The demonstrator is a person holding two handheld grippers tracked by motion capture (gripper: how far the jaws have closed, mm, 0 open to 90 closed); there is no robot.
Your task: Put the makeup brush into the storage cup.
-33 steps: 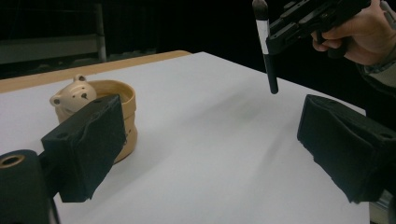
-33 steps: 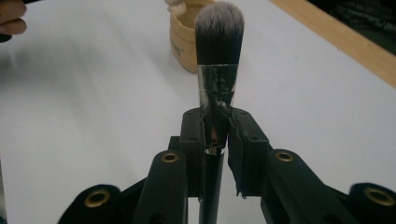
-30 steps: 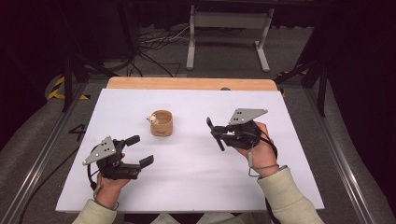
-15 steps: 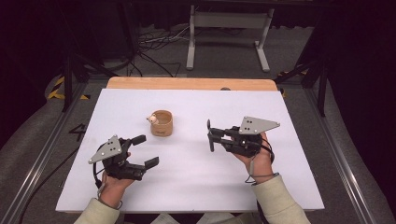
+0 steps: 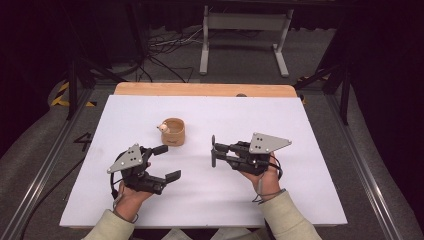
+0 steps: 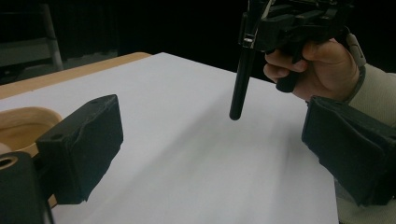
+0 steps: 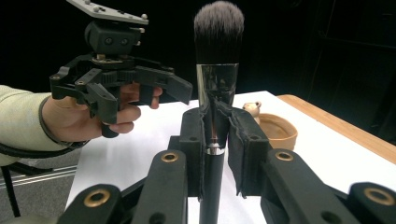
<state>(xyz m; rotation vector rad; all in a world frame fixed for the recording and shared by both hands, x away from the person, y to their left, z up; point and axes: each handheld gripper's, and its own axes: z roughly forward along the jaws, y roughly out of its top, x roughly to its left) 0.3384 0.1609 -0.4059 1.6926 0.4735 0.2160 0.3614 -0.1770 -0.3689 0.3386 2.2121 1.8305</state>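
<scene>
My right gripper (image 5: pixel 220 152) is shut on a makeup brush (image 5: pixel 213 151) at mid-table. In the right gripper view the pads (image 7: pixel 243 140) clamp its silver ferrule, and the brush (image 7: pixel 218 56) stands upright with dark bristles on top. The black brush handle (image 6: pixel 240 79) hangs with its end just above the white tabletop. My left gripper (image 5: pixel 169 162) is open and holds nothing, near the front left, its black pads (image 6: pixel 81 144) wide apart. A small wooden cup (image 5: pixel 173 132) with a tiny figure (image 7: pixel 252 108) on its rim sits behind the left gripper.
A white board (image 5: pixel 300 150) covers the table, and a strip of wood (image 5: pixel 200 90) shows along its far edge. Beyond it lie a dark floor, cables and a metal stand (image 5: pixel 245 30). Metal rails (image 5: pixel 45 165) run along both sides.
The right hand has sunk and drawn nearer the front edge, and the brush has turned more upright. The left hand has shifted right, toward the table's middle, with its jaws still apart.
</scene>
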